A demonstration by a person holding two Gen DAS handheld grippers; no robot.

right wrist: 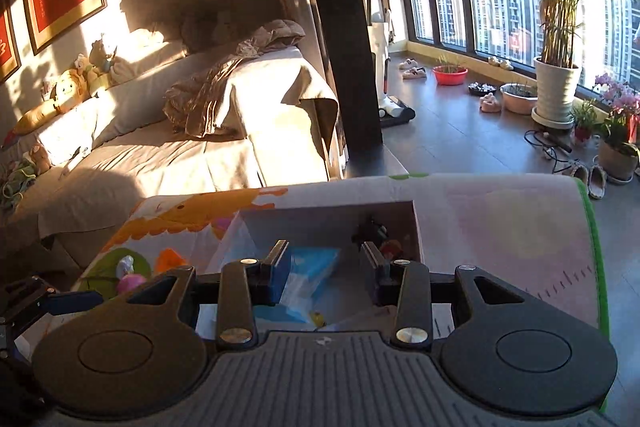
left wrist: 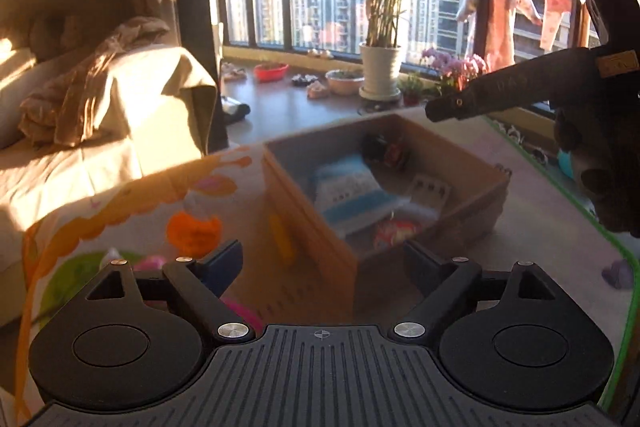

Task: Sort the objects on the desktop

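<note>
Both pairs of fingers stand apart, empty: the right gripper (right wrist: 326, 265) hovers above the open brown cardboard box (left wrist: 460, 205), the left gripper (left wrist: 320, 263) beside it over the colourful bench.

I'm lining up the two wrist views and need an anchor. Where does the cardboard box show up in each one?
Left wrist: cardboard box sits mid-frame, just right of centre, seen corner-on beyond the jaws.
Right wrist: cardboard box lies low and central, directly under the open jaws.
Shared landmark: the white plant pot by the window.
</note>
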